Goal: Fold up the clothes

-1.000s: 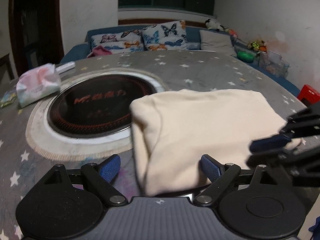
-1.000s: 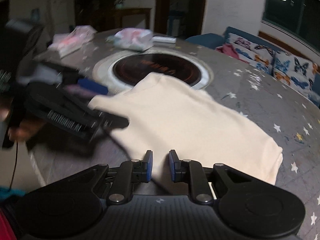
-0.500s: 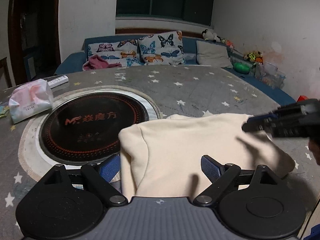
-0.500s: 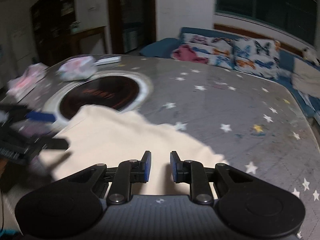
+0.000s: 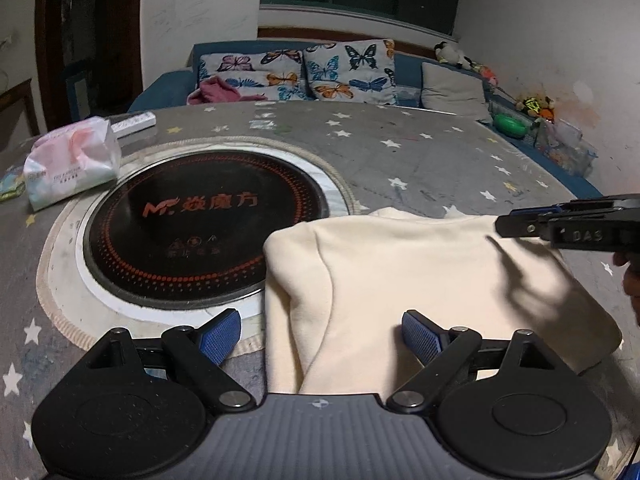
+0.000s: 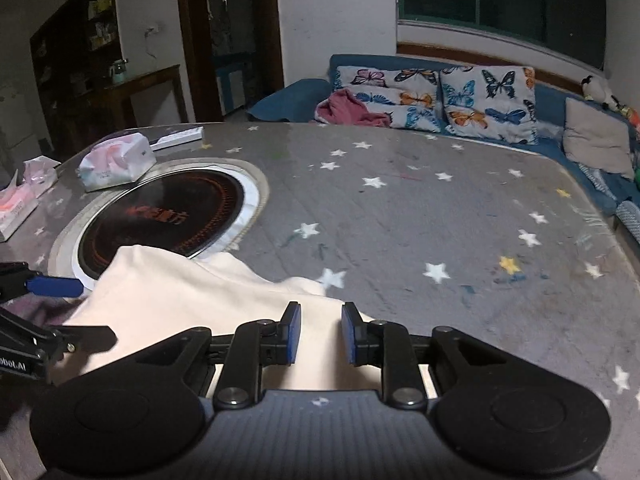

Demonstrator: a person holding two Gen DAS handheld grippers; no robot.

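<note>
The cream garment lies folded on the near part of the bench, its left edge overlapping the rim of the round black cooktop set into the bench top. In the left wrist view it spreads from 6 o'clock out toward 3 o'clock, with one layer folded over along its left side.

The left tool hangs over the garment's near edge with its jaws spread wide; the cloth passes beneath them and neither blue pad presses on it. The right tool sits over the garment's right-hand corner, its jaws opening with a narrow gap between the pads; cloth shows through the gap below, but the pads do not pinch it. From the left wrist view, the right tool reaches in from 3 o'clock, above the garment's far right corner.

Farther out, at 10 o'clock in the left wrist view, a pack of tissues rests beside the cooktop, with a flat white box just behind it. The bench cover is grey with white stars. Beyond the bench, at 12 o'clock, a blue sofa carries butterfly cushions and a pink cloth.
</note>
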